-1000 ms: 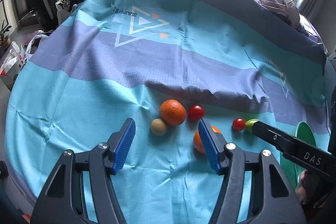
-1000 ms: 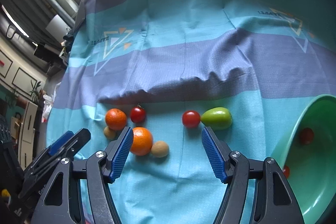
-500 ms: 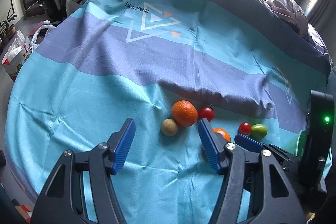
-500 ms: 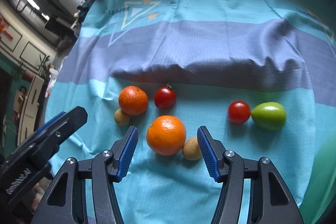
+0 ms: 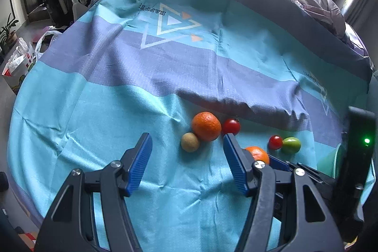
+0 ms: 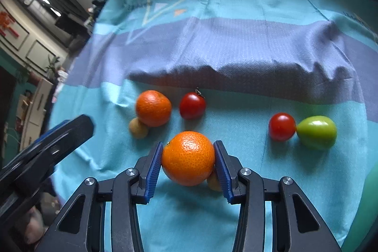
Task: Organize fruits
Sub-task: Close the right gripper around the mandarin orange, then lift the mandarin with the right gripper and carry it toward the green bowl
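While the right claw (image 6: pixel 188 158) is clamped on an orange (image 6: pixel 188 157), both blue pads touch the fruit at its widest girth, one on each flank. The orange appears to rest on the cloth (image 6: pixel 236 44), close to the near edge; whether it is lifted clear cannot be told.

Handling, as a judgement: the orange is firm, moderately heavy and round, with a pebbled rind that gives the ribbed pads good purchase. A grip across the equator is correct; a grip higher up would let it squirt out. Moderate force is enough.

A small tan fruit (image 6: pixel 213 181) lies just behind the right pad, touching or nearly touching the orange. It is light and may roll when the orange is lifted.

The left claw (image 5: pixel 187 163) stands apart and holds nothing. It hovers near a second orange (image 5: pixel 206 126), another tan fruit (image 5: pixel 190 142) touching that orange, and a tomato (image 5: pixel 231 126).

To the right lie a second tomato (image 6: pixel 281 126) and a green fruit (image 6: pixel 316 132), touching one another. Both are thin-skinned and probably soft; they call for light force.

A green bowl (image 5: pixel 329 161) shows at the far right. Open cloth lies between it and the orange, though the straight path passes close to the tomato and green fruit. A raised fold (image 6: pixel 236 77) runs behind the fruit.
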`<state>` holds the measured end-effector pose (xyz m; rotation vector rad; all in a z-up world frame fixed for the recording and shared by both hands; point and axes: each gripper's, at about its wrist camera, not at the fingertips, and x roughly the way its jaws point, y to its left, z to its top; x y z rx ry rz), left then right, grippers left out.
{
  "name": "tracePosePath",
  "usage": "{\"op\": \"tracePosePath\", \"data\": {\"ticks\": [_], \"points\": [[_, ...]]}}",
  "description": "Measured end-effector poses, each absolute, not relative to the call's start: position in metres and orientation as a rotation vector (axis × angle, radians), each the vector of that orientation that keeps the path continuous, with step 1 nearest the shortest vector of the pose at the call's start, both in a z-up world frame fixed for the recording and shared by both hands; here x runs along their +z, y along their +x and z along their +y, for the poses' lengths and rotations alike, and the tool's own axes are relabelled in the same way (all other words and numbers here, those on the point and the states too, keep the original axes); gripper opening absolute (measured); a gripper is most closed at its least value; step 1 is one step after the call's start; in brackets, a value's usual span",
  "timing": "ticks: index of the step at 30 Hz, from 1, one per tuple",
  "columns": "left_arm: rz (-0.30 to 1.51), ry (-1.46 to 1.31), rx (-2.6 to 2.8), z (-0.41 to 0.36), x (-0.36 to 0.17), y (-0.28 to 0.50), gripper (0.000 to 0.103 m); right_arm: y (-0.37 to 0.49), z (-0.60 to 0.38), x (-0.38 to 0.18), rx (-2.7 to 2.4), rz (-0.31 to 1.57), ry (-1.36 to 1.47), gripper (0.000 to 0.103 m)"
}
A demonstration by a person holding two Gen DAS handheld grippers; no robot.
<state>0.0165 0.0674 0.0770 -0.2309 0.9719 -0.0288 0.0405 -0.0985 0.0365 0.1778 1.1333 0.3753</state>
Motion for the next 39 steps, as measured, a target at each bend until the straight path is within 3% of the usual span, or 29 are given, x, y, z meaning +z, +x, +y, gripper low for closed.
{"op": "tracePosePath", "data": {"ticks": [5, 16, 24, 34, 39], "points": [[0.980, -0.193, -0.042, 0.056, 0.074, 0.015, 0.062, 0.006, -0.119, 0.052, 0.399, 1.105, 0.227, 0.046], [0.977, -0.034, -0.050, 0.031, 0.064, 0.011, 0.062, -0.012, -0.138, 0.023, 0.389, 1.220, 0.234, 0.046], [0.992, -0.011, -0.092, 0.024, 0.062, 0.006, 0.062, -0.023, -0.164, 0.051, 0.385, 1.120, 0.322, 0.046], [1.123, -0.018, -0.398, -0.023, 0.045, -0.006, 0.061, -0.023, -0.196, 0.067, 0.317, 1.047, 0.491, 0.046], [1.173, -0.019, -0.472, -0.045, 0.034, -0.015, 0.060, -0.022, -0.198, 0.056, 0.341, 1.097, 0.536, 0.046]]}}
